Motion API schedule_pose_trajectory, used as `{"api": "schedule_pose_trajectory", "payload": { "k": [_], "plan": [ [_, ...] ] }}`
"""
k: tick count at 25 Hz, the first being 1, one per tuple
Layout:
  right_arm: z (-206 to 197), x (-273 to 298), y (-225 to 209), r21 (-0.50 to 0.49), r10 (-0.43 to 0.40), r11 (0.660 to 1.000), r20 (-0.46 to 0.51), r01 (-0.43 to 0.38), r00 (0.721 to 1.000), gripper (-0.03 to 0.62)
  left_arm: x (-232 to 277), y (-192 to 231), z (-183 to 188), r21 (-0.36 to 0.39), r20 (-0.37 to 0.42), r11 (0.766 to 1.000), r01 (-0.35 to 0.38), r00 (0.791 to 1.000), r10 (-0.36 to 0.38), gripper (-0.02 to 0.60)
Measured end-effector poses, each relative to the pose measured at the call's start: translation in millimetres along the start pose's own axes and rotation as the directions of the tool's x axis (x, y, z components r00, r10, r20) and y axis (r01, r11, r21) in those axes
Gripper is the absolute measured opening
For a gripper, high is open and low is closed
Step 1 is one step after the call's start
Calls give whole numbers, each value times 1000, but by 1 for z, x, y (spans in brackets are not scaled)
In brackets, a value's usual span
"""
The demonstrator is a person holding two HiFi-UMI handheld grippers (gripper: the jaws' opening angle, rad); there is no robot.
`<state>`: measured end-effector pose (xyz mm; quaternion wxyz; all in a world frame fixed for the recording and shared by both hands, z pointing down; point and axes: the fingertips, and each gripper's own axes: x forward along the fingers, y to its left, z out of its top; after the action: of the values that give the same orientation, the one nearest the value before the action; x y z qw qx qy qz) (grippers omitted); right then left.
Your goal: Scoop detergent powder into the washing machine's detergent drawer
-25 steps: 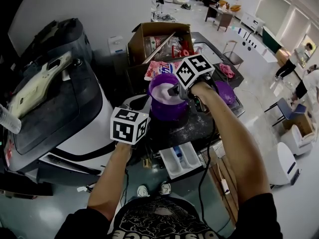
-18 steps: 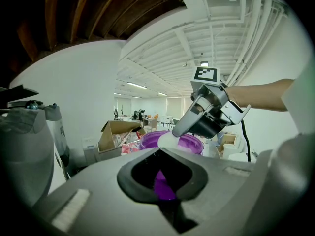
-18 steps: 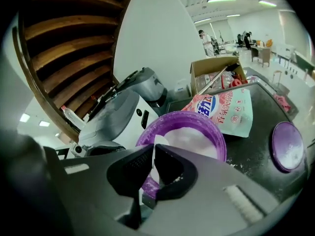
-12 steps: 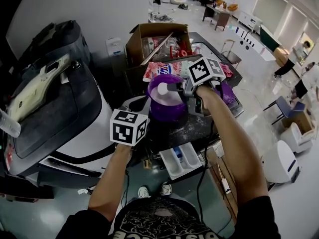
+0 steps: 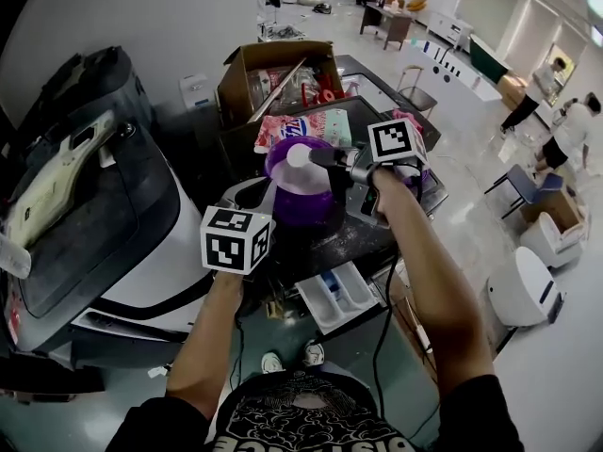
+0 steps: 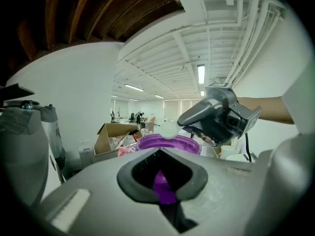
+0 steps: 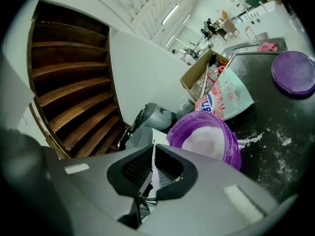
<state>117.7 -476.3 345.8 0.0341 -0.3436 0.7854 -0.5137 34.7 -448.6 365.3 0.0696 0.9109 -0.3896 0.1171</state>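
A purple tub (image 5: pixel 300 196) of white powder (image 7: pixel 205 140) stands on the dark counter. My left gripper (image 6: pixel 163 183) is shut on the tub's near wall, a strip of purple showing between its jaws. Its marker cube (image 5: pixel 236 240) sits below the tub in the head view. My right gripper (image 5: pixel 327 157) is shut on the handle of a white scoop (image 5: pixel 299 155). It holds the scoop, heaped with powder, just above the tub's rim (image 6: pixel 170 142). The white handle (image 7: pixel 151 177) shows between the right jaws. The detergent drawer (image 5: pixel 341 297) stands pulled out below the counter edge.
A detergent bag (image 5: pixel 311 128) and an open cardboard box (image 5: pixel 273 78) lie behind the tub. The purple lid (image 7: pixel 295 73) rests on the counter at the right, with spilled powder (image 7: pixel 275 141) nearby. A dark machine with a white front (image 5: pixel 113 215) stands at the left.
The right gripper has lifted the scoop out of the tub's powder. The scoop now hangs above the rim. The left gripper has kept its hold on the tub.
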Motion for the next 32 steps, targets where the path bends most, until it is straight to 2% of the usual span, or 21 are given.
{"api": "schedule_pose_trajectory", "payload": {
  "k": [9, 17, 24, 32],
  "plan": [
    [-2, -31, 15, -6, -19, 1000, 120, 20, 993, 35, -7, -11, 0, 14, 11, 998, 67, 998, -67, 0],
    [-15, -65, 27, -1, -28, 1000, 232, 29, 972, 35, -12, -33, -7, 20, 10, 988, 153, 988, -154, 0],
    [-31, -88, 30, 42, 21, 998, 309, -36, 951, 35, -17, -50, -10, 37, 4, 983, 181, 983, -181, 0],
    [-60, -111, 27, 85, 96, 987, 359, -135, 928, 35, -30, -63, -13, 42, 12, 990, 138, 990, -139, 0]
  ]
}}
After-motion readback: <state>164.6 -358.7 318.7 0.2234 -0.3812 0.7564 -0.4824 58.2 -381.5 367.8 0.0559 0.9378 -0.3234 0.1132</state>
